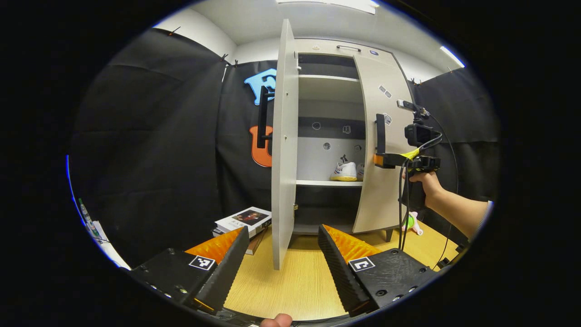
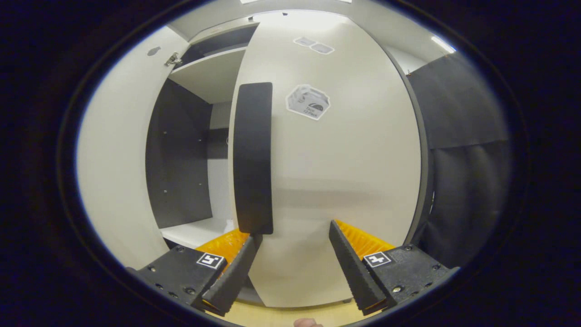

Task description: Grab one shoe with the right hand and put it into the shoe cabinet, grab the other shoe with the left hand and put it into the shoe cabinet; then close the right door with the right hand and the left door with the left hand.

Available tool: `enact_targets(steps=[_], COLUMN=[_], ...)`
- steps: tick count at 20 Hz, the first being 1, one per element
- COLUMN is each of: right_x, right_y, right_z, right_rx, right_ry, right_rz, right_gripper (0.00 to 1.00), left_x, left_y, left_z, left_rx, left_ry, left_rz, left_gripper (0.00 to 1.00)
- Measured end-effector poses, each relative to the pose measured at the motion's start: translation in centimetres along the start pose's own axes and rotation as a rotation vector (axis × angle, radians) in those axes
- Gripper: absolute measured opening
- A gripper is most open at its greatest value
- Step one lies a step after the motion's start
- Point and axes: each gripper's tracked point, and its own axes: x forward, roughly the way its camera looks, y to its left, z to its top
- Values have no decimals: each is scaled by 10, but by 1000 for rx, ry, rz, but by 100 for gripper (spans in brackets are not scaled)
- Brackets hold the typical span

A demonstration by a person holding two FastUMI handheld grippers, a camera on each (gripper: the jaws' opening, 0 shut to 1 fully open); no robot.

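Observation:
The pale shoe cabinet (image 1: 333,47) stands on a wooden table, its two doors partly open. Two white shoes (image 1: 346,171) sit side by side on its middle shelf. The left door (image 1: 283,145) stands edge-on with a black handle (image 1: 262,117). My left gripper (image 1: 281,254) is open low in front of that door's bottom edge, holding nothing. The right gripper (image 1: 380,160), held by a hand, touches the right door (image 1: 383,150) below its black handle (image 1: 380,133). In the right gripper view, my right gripper (image 2: 292,252) is open against the right door (image 2: 336,172), beside the handle (image 2: 253,156).
A stack of books (image 1: 243,221) lies on the wooden table (image 1: 299,281) left of the cabinet. A small green and pink toy (image 1: 412,223) sits behind the right door. Black cloth walls surround the booth. A cable hangs from the right gripper.

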Motion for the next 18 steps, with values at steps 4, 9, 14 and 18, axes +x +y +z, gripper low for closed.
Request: enact_targets(steps=[4,9,14,18], right_x=[2,-13,-106,-191], right_y=[0,-7,-41,-70], right_z=[0,0,-6,-16], right_rx=[-21,33,66,46], right_ry=[5,10,-40,-37], right_rz=[-13,2,8,10], right_gripper=[96,97,97,96], left_x=[2,7,25,68], left_y=[3,13,67,115], left_z=[0,8,44,59], left_rx=[-4,8,15,40], left_ry=[4,-8,-69,-76], left_rz=[4,18,103,192], left_gripper=[91,91,88,89])
